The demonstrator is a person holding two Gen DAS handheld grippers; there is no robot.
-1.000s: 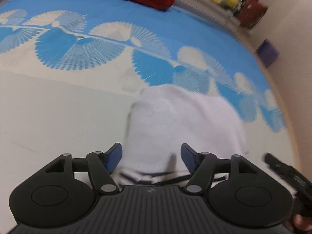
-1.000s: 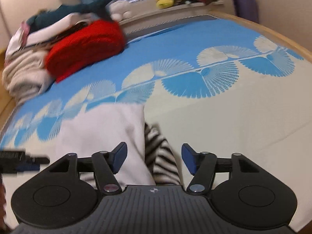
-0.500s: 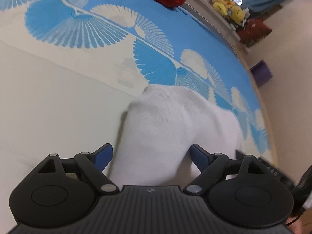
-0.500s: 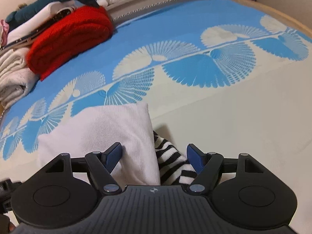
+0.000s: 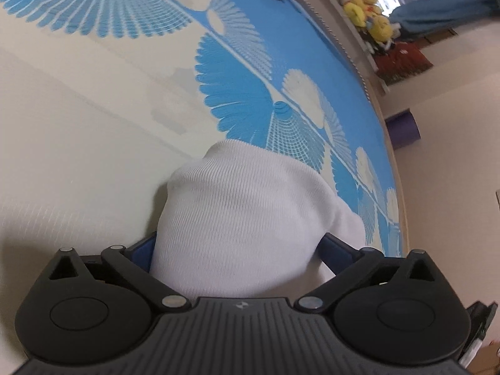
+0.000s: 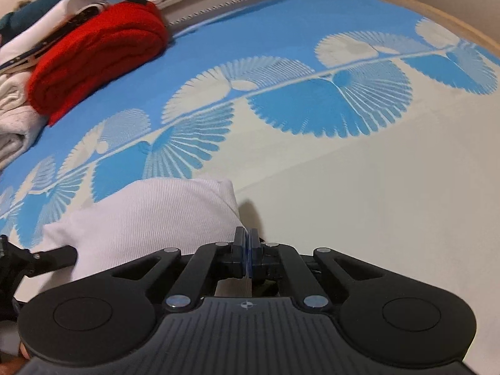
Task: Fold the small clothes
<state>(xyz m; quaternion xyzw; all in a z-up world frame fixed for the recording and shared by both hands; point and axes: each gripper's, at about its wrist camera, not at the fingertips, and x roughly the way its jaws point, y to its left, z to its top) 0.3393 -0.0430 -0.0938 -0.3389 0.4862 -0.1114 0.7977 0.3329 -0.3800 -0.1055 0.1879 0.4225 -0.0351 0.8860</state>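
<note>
Our left gripper (image 5: pixel 239 254) jaws have opened wide around the sock (image 5: pixel 243 218); right gripper (image 6: pixel 249 250) jaws have closed together beside it on the bed (image 6: pixel 375 203).

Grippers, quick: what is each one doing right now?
Left gripper: open wide around the white garment.
Right gripper: shut; what it pinches cannot be told.

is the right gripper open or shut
Shut. The right gripper has just closed: its blue pads meet at the corner of the white garment; whether cloth is pinched cannot be told.

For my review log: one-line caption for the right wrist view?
Right hand-held gripper, shut, at the edge of a white garment on the blue fan-patterned bedspread.
</note>
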